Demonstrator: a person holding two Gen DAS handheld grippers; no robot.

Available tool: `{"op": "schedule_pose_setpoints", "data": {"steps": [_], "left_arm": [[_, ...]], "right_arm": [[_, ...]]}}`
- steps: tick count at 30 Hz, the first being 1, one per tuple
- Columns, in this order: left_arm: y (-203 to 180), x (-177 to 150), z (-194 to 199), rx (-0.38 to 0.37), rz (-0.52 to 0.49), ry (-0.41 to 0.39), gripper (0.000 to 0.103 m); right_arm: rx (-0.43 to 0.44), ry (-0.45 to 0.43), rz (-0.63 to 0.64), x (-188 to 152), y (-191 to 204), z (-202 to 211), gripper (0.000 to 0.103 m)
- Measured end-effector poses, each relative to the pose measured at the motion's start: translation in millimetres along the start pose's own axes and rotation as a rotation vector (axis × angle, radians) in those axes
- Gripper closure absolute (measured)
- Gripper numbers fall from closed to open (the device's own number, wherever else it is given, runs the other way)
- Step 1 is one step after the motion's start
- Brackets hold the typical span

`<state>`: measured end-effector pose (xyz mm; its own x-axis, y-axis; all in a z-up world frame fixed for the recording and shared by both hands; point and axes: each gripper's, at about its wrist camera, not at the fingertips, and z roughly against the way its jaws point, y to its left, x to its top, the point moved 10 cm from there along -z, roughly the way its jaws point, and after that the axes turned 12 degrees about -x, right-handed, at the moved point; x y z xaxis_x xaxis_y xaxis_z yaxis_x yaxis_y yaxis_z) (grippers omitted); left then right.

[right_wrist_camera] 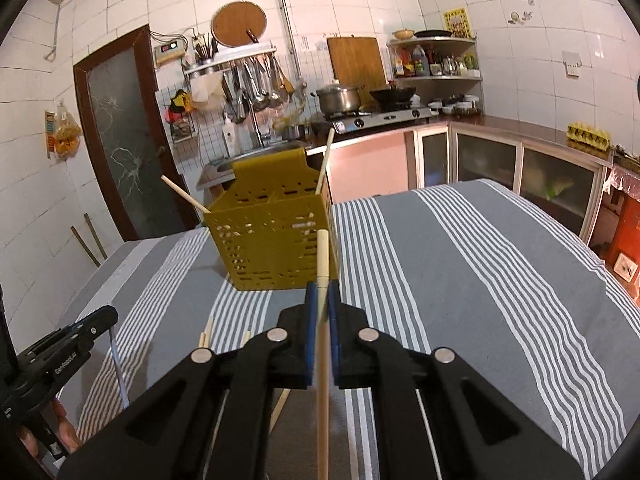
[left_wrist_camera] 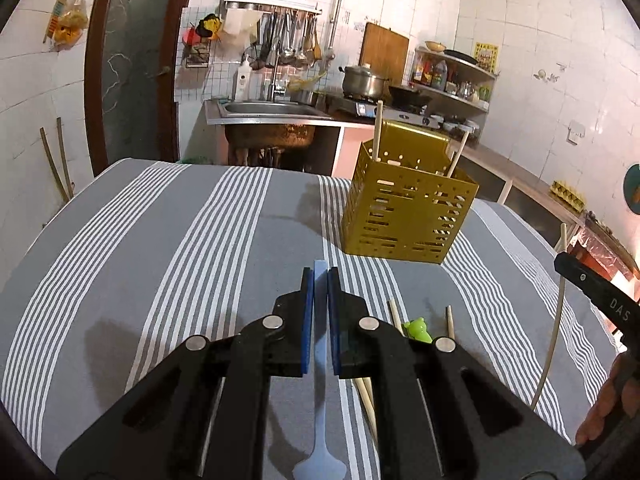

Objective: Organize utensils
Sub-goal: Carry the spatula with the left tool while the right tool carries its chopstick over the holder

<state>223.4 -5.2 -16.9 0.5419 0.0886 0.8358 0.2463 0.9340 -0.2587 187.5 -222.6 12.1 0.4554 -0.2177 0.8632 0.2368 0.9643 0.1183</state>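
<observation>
Left gripper, fingers clenched on the flat handle of a pale blue utensil, whose broader end shows low between the black arms, above the grey-and-white striped tablecloth. Right gripper, fingers clenched on a wooden chopstick that runs along the line of the fingers, its tip reaching ahead of the blue pads toward the gold perforated utensil holder. The holder stands upright on the cloth, ahead of both grippers; two chopsticks lean inside it, one at each side, their tops above the rim. Loose chopsticks lie on the cloth just beside the left gripper, with a small green frog-shaped rest among them. The right gripper also shows at the right edge of the left wrist view with its chopstick hanging below. Behind the table: sink, stove with a steel pot, hanging ladles
</observation>
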Motion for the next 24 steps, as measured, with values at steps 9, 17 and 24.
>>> {"op": "schedule_pose_setpoints", "data": {"steps": [9, 17, 24], "left_arm": [[-5.6, -2.0, 8.6, 0.010, -0.014, -0.028, 0.097], [-14.8, 8.8, 15.2, -0.005, -0.032, -0.065, 0.097], [-23.8, 25.9, 15.9, -0.032, -0.055, -0.087, 0.097]], "right_arm": [[0.011, -0.097, -0.006, 17.7, -3.8, 21.5, 0.097], [0.013, -0.131, -0.012, 33.4, -10.2, 24.0, 0.097], [0.004, -0.162, -0.012, 48.3, -15.0, 22.5, 0.097]]}}
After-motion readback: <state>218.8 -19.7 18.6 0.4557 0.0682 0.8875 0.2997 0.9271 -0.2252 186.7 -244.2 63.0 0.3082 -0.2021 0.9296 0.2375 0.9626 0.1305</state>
